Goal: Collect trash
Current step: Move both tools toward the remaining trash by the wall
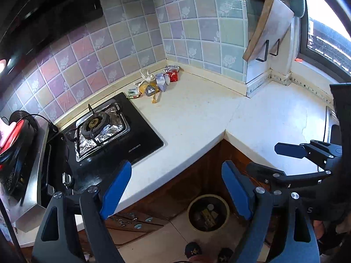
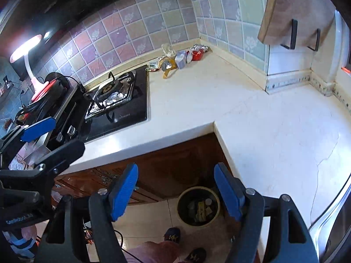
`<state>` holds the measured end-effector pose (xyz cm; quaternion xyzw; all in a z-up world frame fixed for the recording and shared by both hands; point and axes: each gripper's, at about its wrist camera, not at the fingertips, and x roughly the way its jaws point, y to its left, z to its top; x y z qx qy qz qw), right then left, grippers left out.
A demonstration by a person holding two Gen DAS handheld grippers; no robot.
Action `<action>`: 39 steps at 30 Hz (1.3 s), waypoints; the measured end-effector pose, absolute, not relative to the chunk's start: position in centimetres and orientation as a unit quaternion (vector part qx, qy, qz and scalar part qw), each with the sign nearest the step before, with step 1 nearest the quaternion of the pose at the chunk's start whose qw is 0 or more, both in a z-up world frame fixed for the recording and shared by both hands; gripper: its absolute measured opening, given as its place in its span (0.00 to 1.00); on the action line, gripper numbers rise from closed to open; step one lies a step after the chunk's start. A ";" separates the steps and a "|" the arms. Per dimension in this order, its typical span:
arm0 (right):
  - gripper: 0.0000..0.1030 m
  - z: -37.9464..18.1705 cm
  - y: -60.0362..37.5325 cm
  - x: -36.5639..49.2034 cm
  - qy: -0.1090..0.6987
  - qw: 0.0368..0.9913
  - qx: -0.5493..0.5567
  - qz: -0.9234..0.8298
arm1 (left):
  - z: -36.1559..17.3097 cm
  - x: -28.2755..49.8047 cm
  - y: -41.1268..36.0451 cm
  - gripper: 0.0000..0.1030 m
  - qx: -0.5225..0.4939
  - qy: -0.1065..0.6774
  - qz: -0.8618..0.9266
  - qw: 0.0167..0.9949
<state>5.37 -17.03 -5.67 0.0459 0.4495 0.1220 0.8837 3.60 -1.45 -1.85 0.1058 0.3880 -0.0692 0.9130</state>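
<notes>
Both grippers wide open, holding nothing.
Left view: left gripper (image 1: 176, 188) above tabletop (image 1: 197, 118) edge; trash (image 1: 156, 83) in far corner (beside stove (image 1: 114, 129)). Right view: right gripper (image 2: 175, 191) over bin (image 2: 198, 206); trash (image 2: 179, 58) well apart.

sink (image 2: 333, 223) cut off at edge, bin (image 2: 198, 207) contents unclear

I see a black gas hob (image 1: 122, 131) set in the pale table (image 1: 197, 118), foil lining its burner (image 1: 96, 127). A wooden cutting board (image 1: 269, 26) leans in a wall rack; a pink lamp (image 2: 33, 50) glows far left.
</notes>
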 end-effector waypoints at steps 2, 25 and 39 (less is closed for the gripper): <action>0.70 -5.3 -17.1 6.3 0.446 0.885 0.043 0.122 | -2.0 4.9 -1.2 0.81 0.099 0.393 -0.070 0.911; 0.70 -10.5 -15.4 32.3 0.502 0.862 0.068 0.004 | -11.2 36.1 4.4 0.81 0.042 0.499 -0.136 0.855; 0.70 -13.1 -14.4 40.4 0.532 0.845 0.059 -0.007 | -16.8 42.9 6.4 0.81 -0.016 0.548 -0.119 0.828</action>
